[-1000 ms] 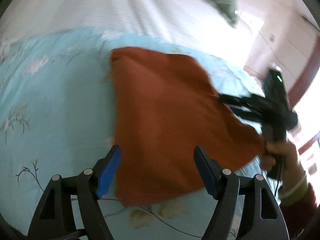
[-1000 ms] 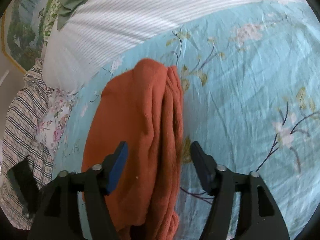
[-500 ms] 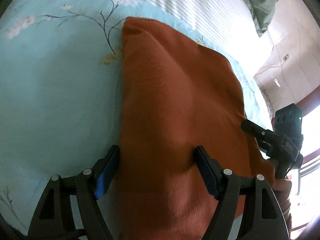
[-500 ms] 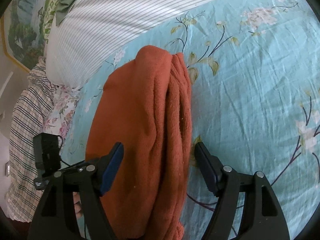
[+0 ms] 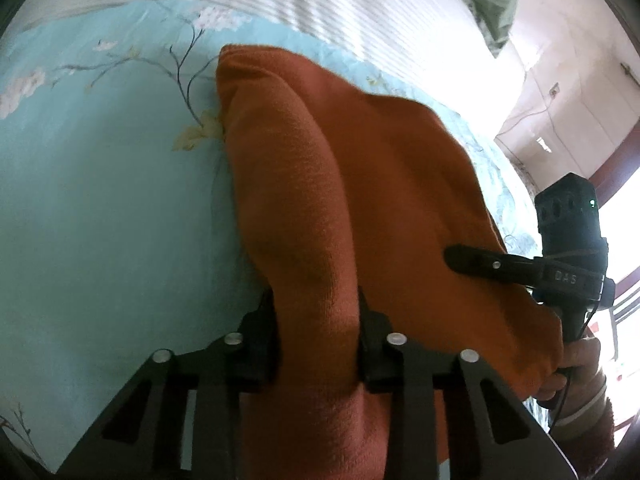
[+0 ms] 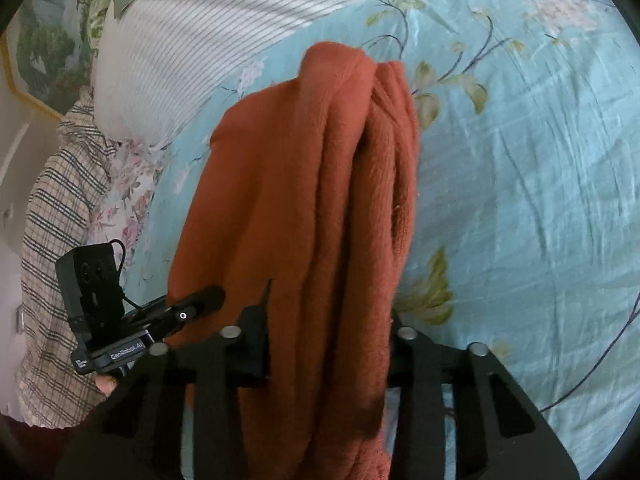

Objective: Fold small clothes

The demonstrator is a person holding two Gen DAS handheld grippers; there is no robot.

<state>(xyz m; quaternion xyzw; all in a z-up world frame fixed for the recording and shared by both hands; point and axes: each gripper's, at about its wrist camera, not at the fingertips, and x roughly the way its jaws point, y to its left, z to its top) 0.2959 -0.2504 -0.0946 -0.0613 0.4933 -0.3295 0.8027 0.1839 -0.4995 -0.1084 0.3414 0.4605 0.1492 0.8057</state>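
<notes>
On the left side of the garment, my left tool [image 5: 316, 332] is clenched on a bunched ridge of the rust-orange garment [image 5: 360, 184], the cloth pinched between both fingers and spilling back over the tool's frame. From that grip the garment runs straight ahead, away from me, its long axis pointing toward the striped white bedding [image 5: 280, 4] at the far end of the bed. It lies on the pale blue floral bedsheet [image 5: 100, 200], with bare sheet to the left of it.

Further right, my right tool [image 6: 328, 332] is likewise clamped on the garment [image 6: 304, 184], here on a thick stack of folded layers along its right edge, the ribbed folds showing beside the sheet [image 6: 520, 160]. Both tools hold the near end, side by side and close together, so neither is clearly nearer the far end; I judge the coming move to be a fold along that long axis, carrying the near edge forward toward the far edge.

Compared with half a second ago, both tools have gone from spread wide around the cloth to shut on it, and the fabric between the fingers is now gathered into a raised hump instead of lying flat. A second ago my left tool was set further back from the edge.
</notes>
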